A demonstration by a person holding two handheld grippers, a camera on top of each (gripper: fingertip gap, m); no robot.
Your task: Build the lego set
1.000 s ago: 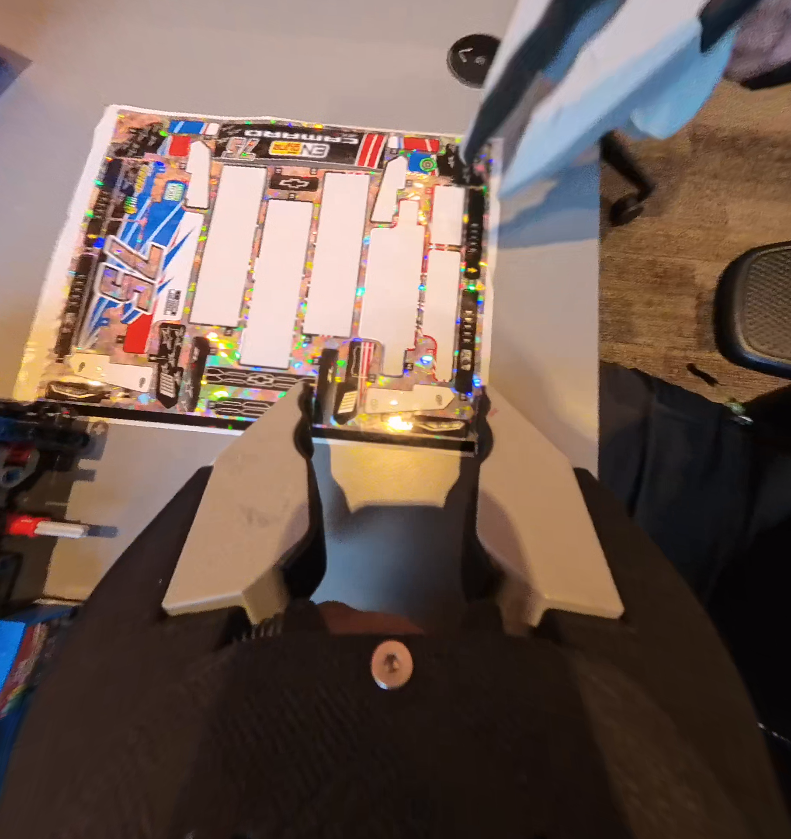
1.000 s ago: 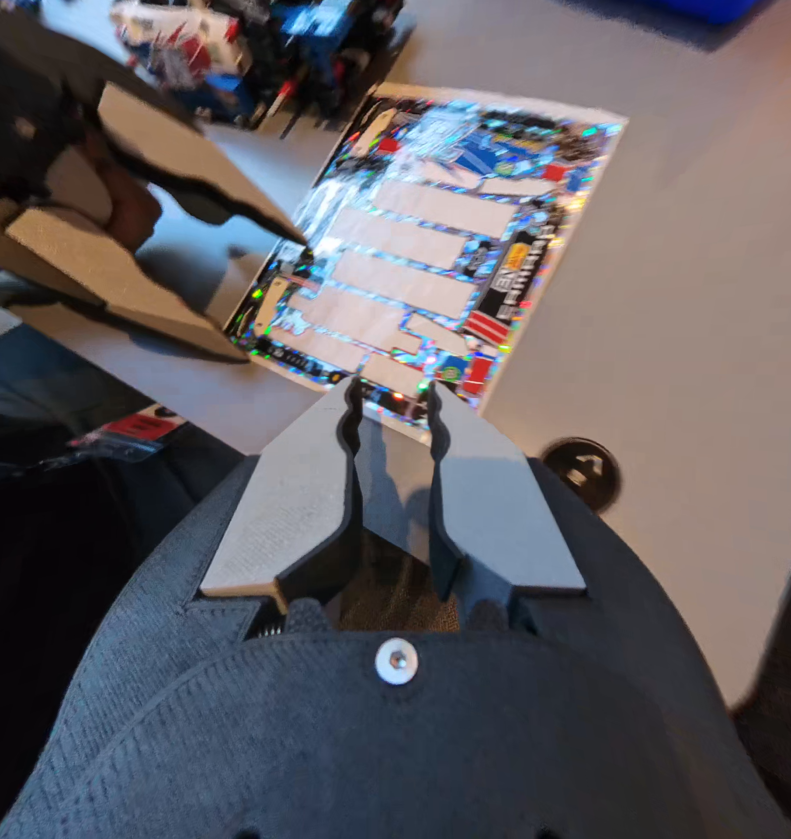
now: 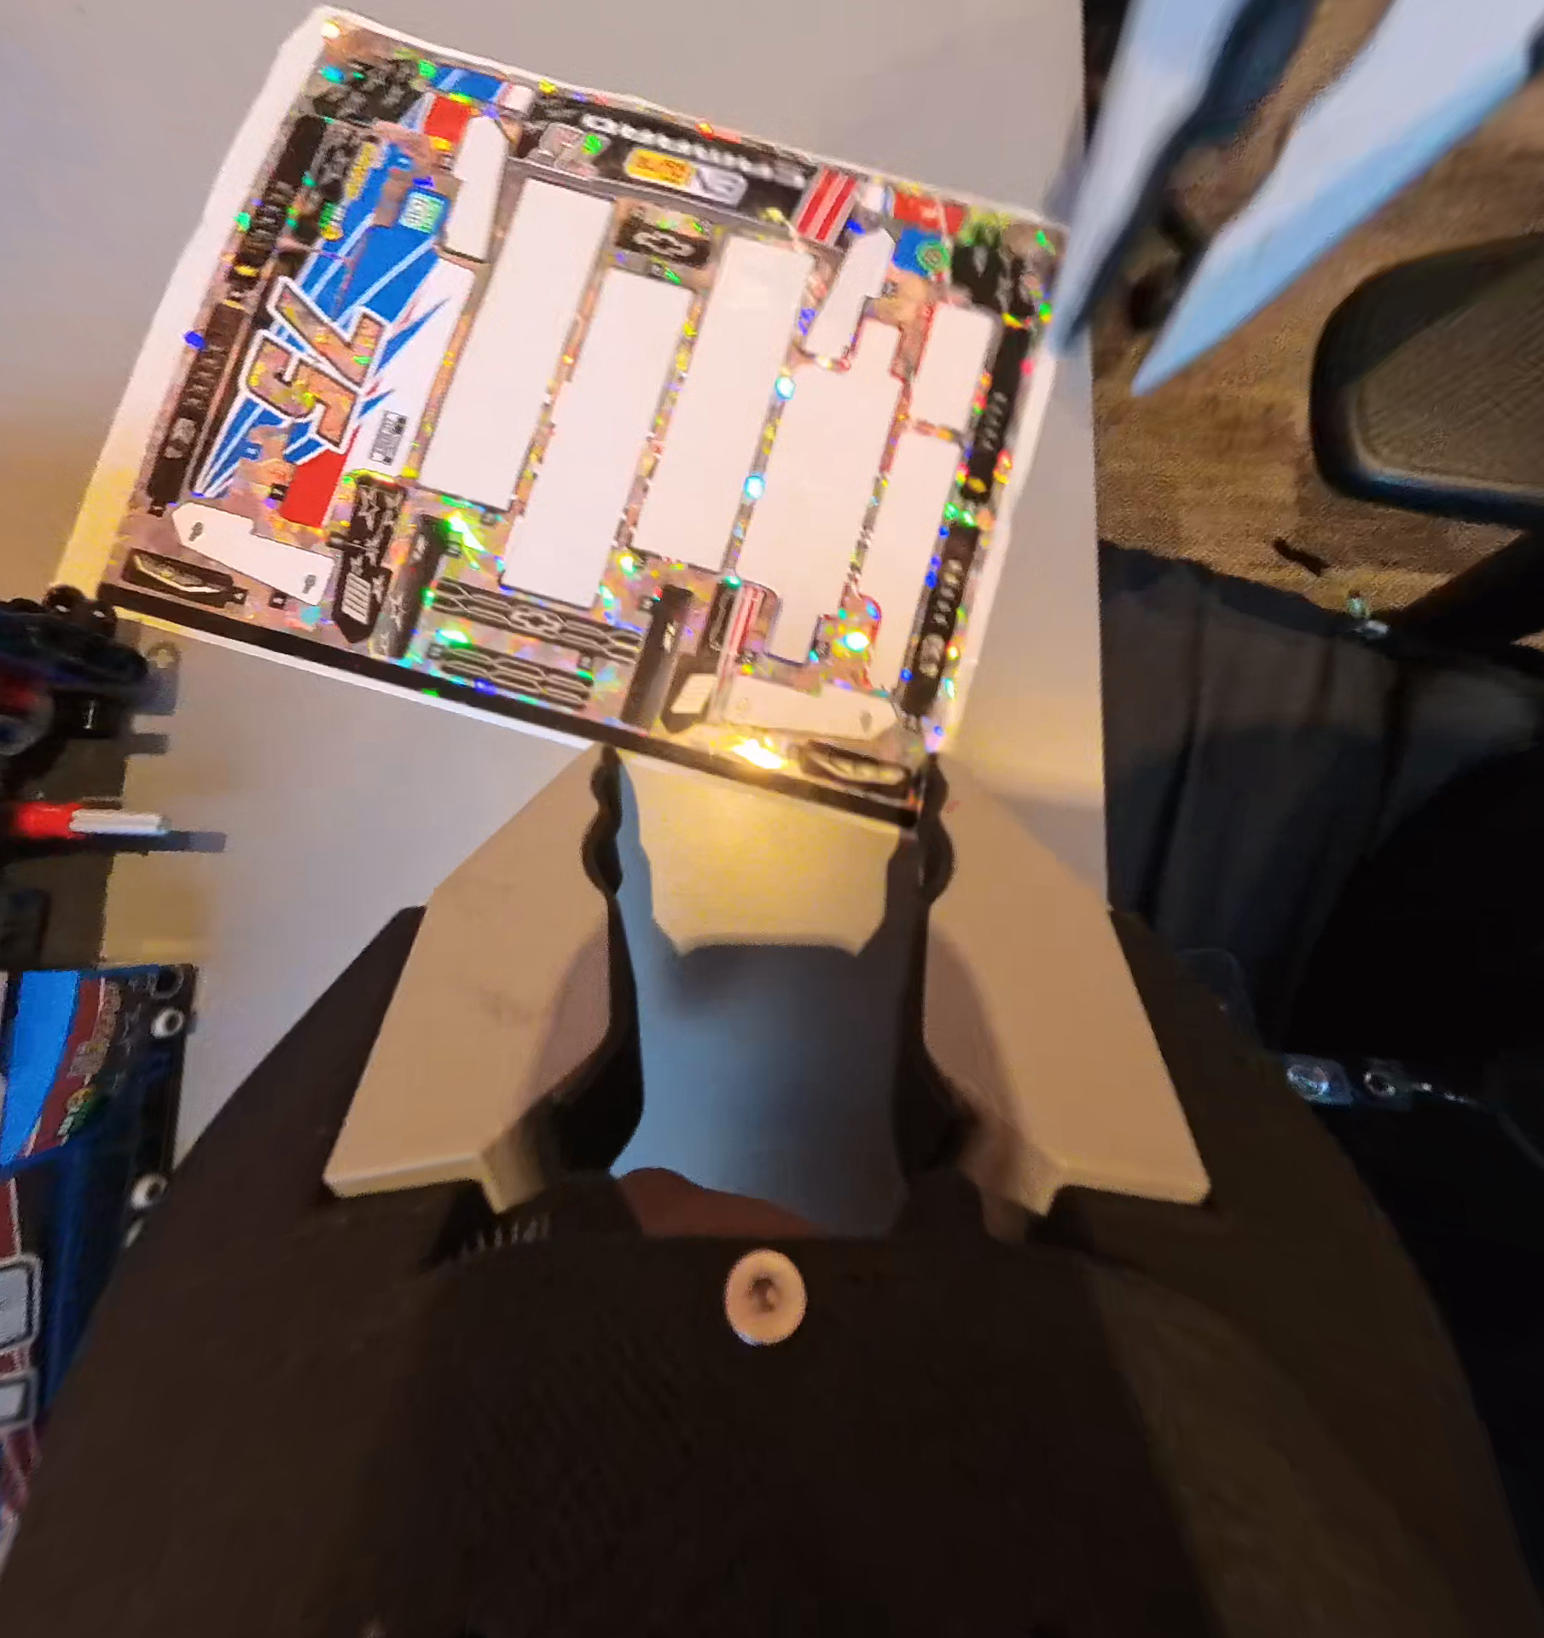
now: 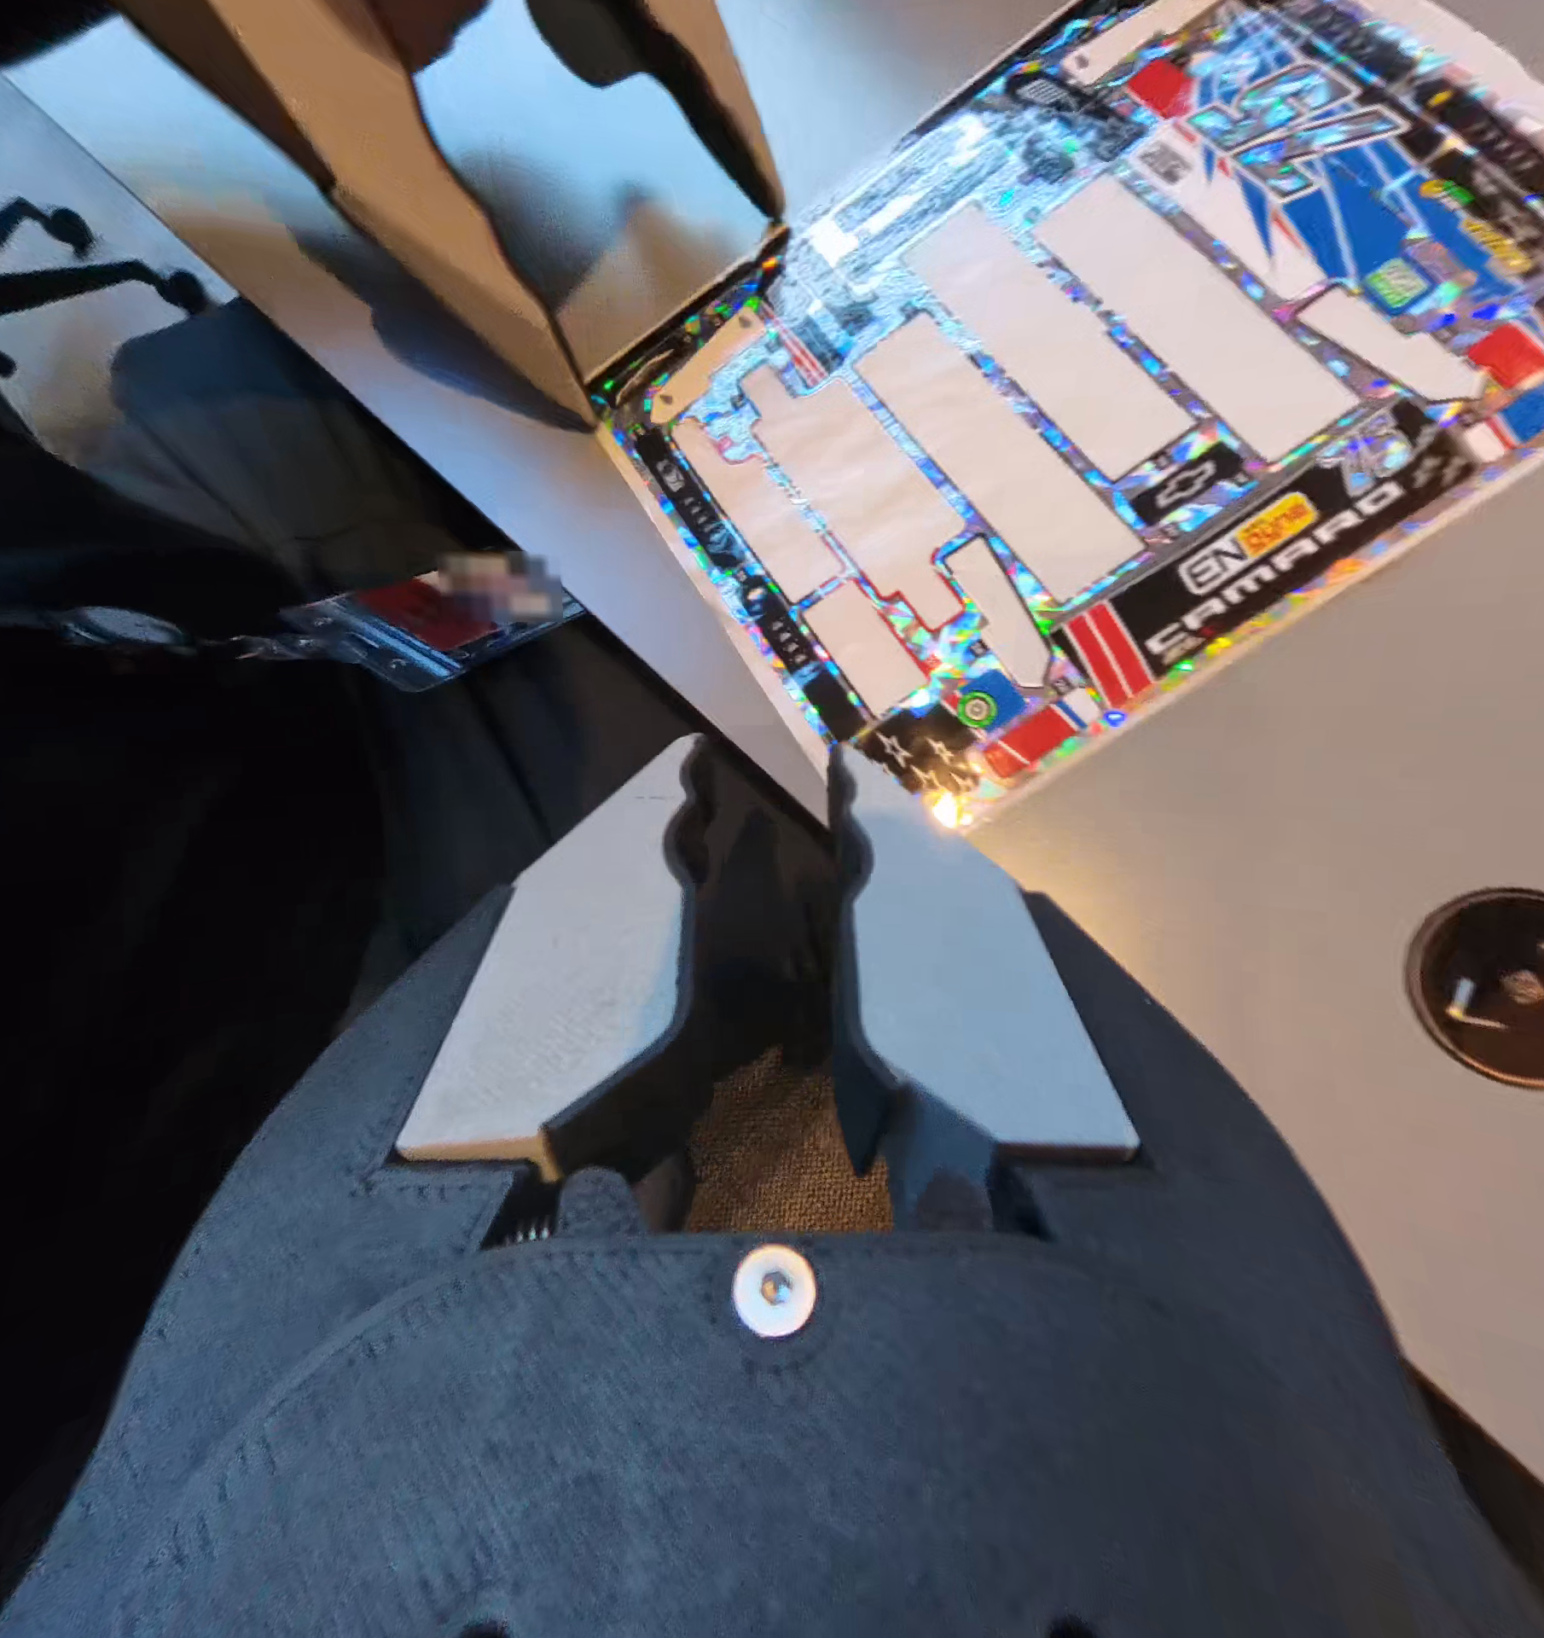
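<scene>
Tilted since earlier, sticker sheet point(image 3: 573, 425) slants its long axis rightward-down.

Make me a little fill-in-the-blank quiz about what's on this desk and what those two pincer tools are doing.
1. The shiny sticker sheet lies flat on the ____ table.
2. The left gripper has its jaws ____, with nothing between them.
3. The right gripper points at a ____ of the sheet.
4. The Lego car sits on the ____ edge of the left wrist view.

Missing words: grey; open; corner; left
</scene>
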